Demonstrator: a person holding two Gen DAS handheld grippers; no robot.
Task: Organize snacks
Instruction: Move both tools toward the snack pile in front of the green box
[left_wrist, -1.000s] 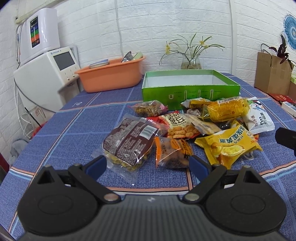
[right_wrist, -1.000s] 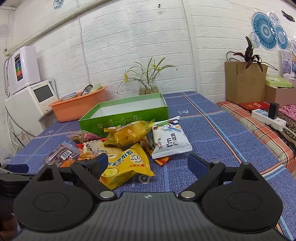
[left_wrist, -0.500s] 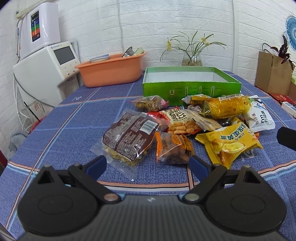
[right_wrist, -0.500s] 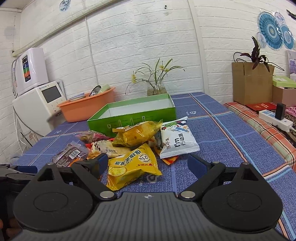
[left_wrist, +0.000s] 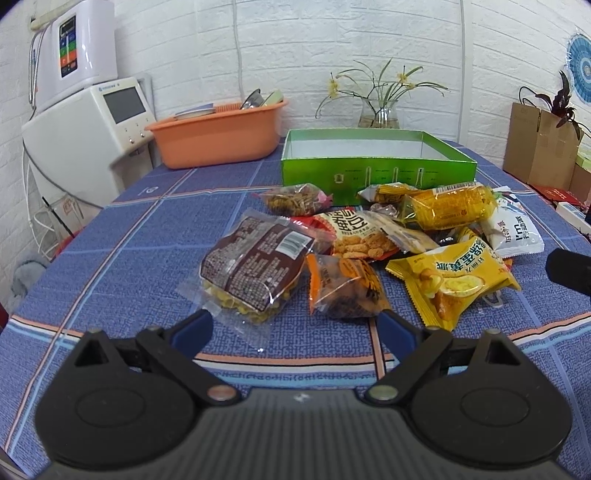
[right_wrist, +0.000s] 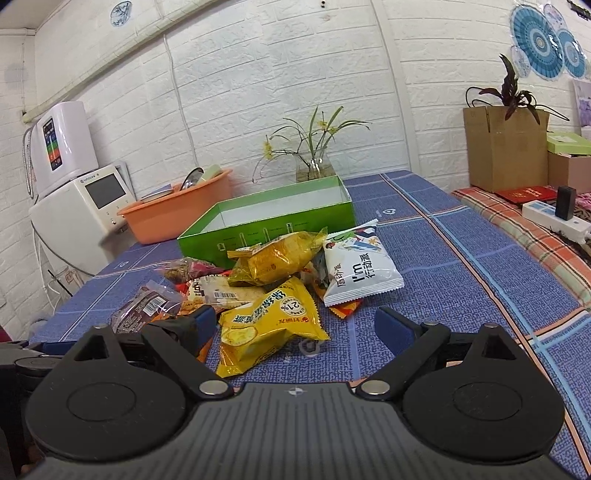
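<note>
Several snack packets lie heaped on a blue patterned tablecloth (left_wrist: 122, 266) in front of an empty green box (left_wrist: 376, 171) (right_wrist: 266, 230). Nearest my left gripper (left_wrist: 295, 328) are a brown packet (left_wrist: 255, 266) and a small orange packet (left_wrist: 343, 286); that gripper is open, just short of both, holding nothing. My right gripper (right_wrist: 295, 325) is open too, its jaws spread over the near end of a yellow packet (right_wrist: 269, 325) without pressing it. A white packet (right_wrist: 360, 271) and a golden packet (right_wrist: 277, 258) lie further back.
An orange basin (left_wrist: 218, 134) with dishes, a white appliance (left_wrist: 85, 136) and a glass vase of flowers (left_wrist: 378, 110) stand at the back. A cardboard box with a plant (right_wrist: 504, 147) and a power strip (right_wrist: 554, 218) are off to the right.
Both views have shifted slightly; the snack heap sits a little lower in the left wrist view and further right in the right wrist view. Both grippers stay open. No packet has moved.
</note>
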